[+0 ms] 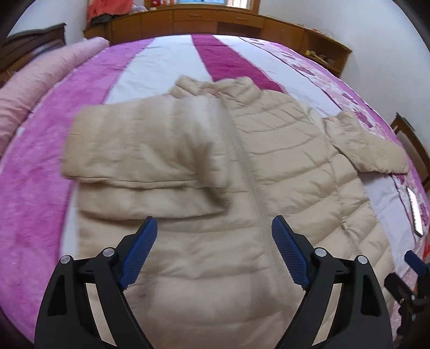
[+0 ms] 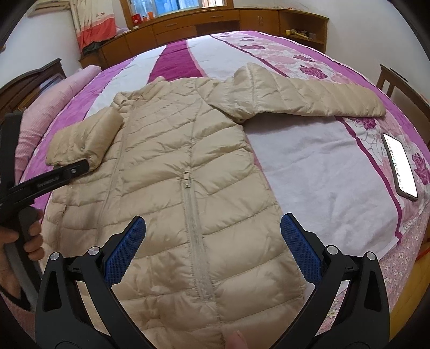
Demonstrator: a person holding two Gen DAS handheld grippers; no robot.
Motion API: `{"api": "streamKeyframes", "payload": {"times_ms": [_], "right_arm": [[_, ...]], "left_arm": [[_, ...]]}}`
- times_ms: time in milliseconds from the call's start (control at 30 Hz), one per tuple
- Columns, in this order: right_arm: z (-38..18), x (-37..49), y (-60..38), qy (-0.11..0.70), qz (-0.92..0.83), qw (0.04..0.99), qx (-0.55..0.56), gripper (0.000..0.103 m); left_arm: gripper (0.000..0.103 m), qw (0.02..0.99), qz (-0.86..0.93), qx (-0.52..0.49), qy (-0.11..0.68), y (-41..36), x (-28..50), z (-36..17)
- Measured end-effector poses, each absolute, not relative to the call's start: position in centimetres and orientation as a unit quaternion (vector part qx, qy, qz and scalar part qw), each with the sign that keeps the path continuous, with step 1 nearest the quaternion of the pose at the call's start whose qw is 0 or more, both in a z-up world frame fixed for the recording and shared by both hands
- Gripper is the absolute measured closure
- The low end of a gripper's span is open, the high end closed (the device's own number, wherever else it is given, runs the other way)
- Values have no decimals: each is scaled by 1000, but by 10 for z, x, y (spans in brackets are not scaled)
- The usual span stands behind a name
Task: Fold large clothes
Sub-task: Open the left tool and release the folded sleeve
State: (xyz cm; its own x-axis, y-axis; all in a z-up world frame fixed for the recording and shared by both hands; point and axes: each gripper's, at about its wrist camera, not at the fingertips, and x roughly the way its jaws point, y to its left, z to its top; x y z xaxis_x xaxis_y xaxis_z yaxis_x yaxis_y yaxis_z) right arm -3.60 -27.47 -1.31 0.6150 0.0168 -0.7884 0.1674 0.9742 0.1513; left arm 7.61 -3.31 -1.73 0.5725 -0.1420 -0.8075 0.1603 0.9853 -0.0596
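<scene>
A beige quilted puffer jacket (image 2: 172,166) lay flat, zipped, on the bed's pink, white and magenta striped cover (image 2: 309,166). One sleeve (image 1: 145,142) was folded across its chest; the other sleeve (image 2: 309,99) stretched out sideways toward a lit smartphone (image 2: 400,166) lying on the cover. The left gripper (image 1: 215,236) was released, nothing between its blue pads, above the jacket. The right gripper (image 2: 212,236) also stood released over the hem. Wooden cabinets (image 2: 215,24) stood behind the bed.
</scene>
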Motion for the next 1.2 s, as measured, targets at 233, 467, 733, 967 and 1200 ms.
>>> {"api": "streamKeyframes", "payload": {"times_ms": [233, 467, 733, 967, 1200], "right_arm": [[-9, -21, -239, 443, -6, 893, 78, 3], [3, 6, -187, 444, 39, 894, 44, 3], [8, 39, -117, 445, 83, 891, 19, 3], [2, 77, -46, 455, 122, 882, 7, 3], [-14, 122, 7, 470, 149, 870, -6, 3]], "left_arm": [[18, 884, -37, -2, 466, 22, 68, -7], [18, 877, 4, -14, 480, 80, 67, -11], [18, 870, 15, -29, 492, 128, 66, -23], [18, 861, 34, -44, 505, 166, 66, -37], [18, 854, 53, -64, 514, 194, 67, -49]]}}
